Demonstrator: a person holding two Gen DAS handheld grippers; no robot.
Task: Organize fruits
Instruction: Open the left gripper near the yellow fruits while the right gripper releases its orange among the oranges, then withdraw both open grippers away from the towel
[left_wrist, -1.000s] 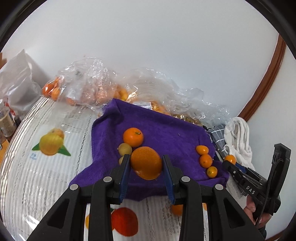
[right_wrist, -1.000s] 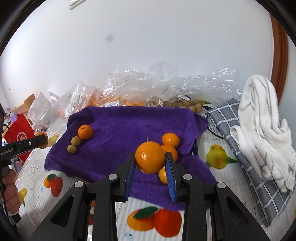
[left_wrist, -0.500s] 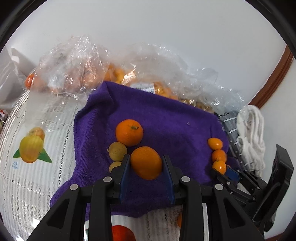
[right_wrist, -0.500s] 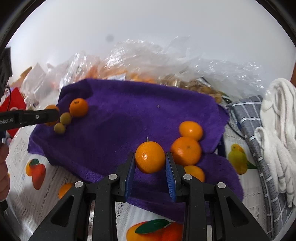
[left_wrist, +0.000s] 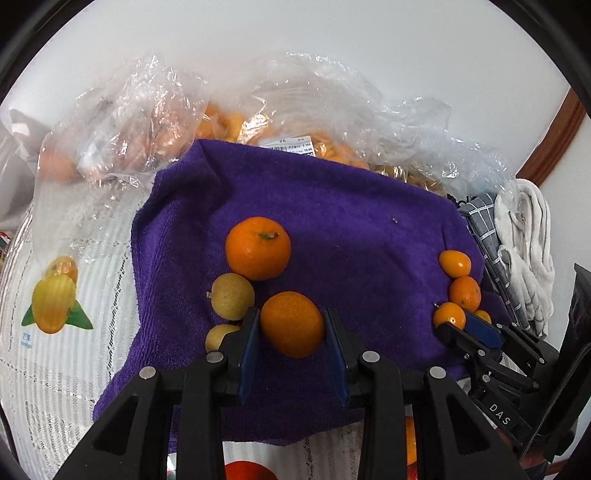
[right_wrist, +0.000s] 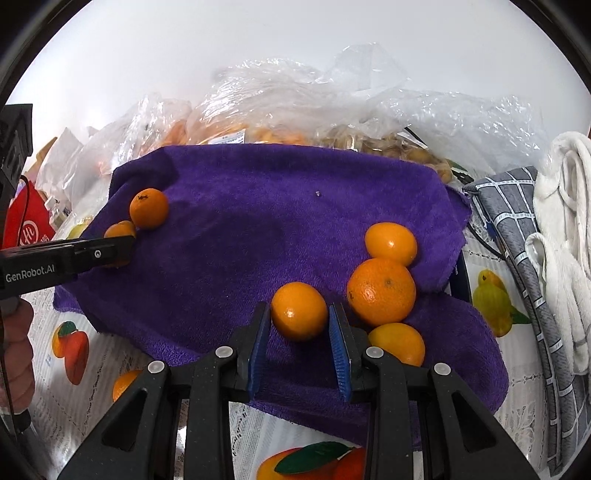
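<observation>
A purple towel (left_wrist: 332, 221) (right_wrist: 258, 221) lies on the table. My left gripper (left_wrist: 291, 325) is shut on an orange (left_wrist: 291, 323), low over the towel's left part, beside a loose orange (left_wrist: 258, 247) and two small yellow-green fruits (left_wrist: 232, 301). My right gripper (right_wrist: 299, 314) is shut on a small orange (right_wrist: 299, 310), low over the towel's right part, next to three oranges: one far (right_wrist: 390, 243), one middle (right_wrist: 381, 291), one near (right_wrist: 399, 343). The right gripper also shows in the left wrist view (left_wrist: 452, 325), and the left gripper in the right wrist view (right_wrist: 122, 247).
Clear plastic bags of fruit (left_wrist: 147, 122) (right_wrist: 295, 122) lie behind the towel against the white wall. A grey checked cloth (right_wrist: 517, 229) and a white towel (right_wrist: 565, 240) lie to the right. The tablecloth (left_wrist: 55, 350) has printed fruit pictures.
Both grippers have moved forward and down toward the towel, each still holding its orange. The fruit groups on the towel now sit closer to the fingers.
</observation>
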